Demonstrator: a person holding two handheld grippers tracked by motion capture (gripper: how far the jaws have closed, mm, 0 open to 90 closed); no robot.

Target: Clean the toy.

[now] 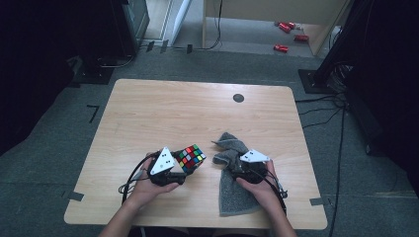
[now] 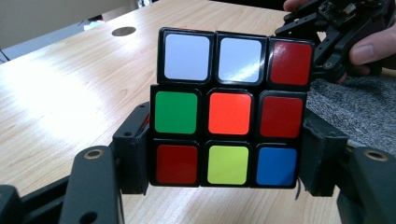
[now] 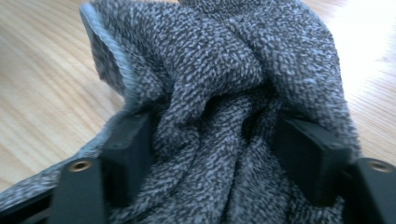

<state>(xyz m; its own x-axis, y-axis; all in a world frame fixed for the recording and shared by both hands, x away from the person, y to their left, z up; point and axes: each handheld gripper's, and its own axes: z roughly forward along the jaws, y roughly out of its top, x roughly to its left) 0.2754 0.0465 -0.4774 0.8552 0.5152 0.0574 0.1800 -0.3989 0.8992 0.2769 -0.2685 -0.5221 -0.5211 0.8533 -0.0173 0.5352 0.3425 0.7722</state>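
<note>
From the high view, the left gripper (image 1: 182, 165) holds a Rubik's cube (image 1: 192, 157) just left of a grey towel (image 1: 233, 180) on the wooden table (image 1: 148, 113), and the right gripper (image 1: 236, 163) sits on that towel. In the left gripper view, the jaws clamp the cube's (image 2: 229, 112) lower sides, the towel (image 2: 348, 109) just behind it. In the right gripper view, the towel's (image 3: 219, 84) bunched folds lie between jaws standing apart, so I cannot tell whether they pinch it.

The cube (image 2: 229, 112) shows white, red, green, orange, yellow and blue squares; the towel (image 3: 224, 93) is speckled grey.
</note>
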